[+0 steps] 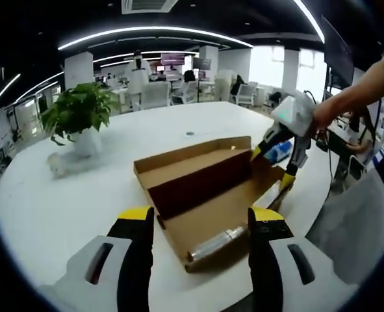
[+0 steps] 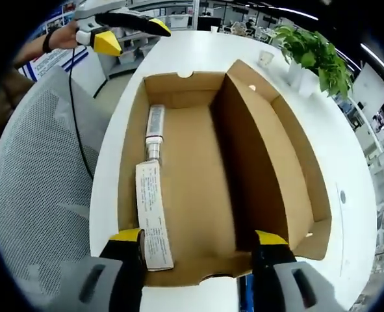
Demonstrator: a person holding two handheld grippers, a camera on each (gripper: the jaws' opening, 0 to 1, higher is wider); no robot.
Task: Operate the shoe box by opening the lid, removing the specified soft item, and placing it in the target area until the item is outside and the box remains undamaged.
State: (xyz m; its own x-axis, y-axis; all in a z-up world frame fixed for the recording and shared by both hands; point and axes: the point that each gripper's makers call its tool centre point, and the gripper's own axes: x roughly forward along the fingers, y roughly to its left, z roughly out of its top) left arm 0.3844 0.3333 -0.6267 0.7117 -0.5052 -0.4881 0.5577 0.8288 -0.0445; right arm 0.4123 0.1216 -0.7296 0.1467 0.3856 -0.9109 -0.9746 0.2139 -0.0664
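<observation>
Left gripper (image 1: pixel 201 224) jaws apart, low over the near end of the open shoe box (image 1: pixel 204 195) on the white table (image 1: pixel 62 201). Lid (image 1: pixel 192 156) stands up along the box's far side. 1 tube-like item (image 1: pixel 217 244) lies inside, between the jaw tips. Right gripper (image 1: pixel 276 159) at the box's far right corner, a blue thing between its jaws. Potted plant (image 1: pixel 80 117) on the table, well apart at left.

My jaws are black with yellow tips. The box (image 2: pixel 198 175) is plain brown cardboard, the tube (image 2: pixel 154 208) in it white with print, the table (image 1: pixel 55 201) white, the plant (image 1: pixel 80 110) green.
</observation>
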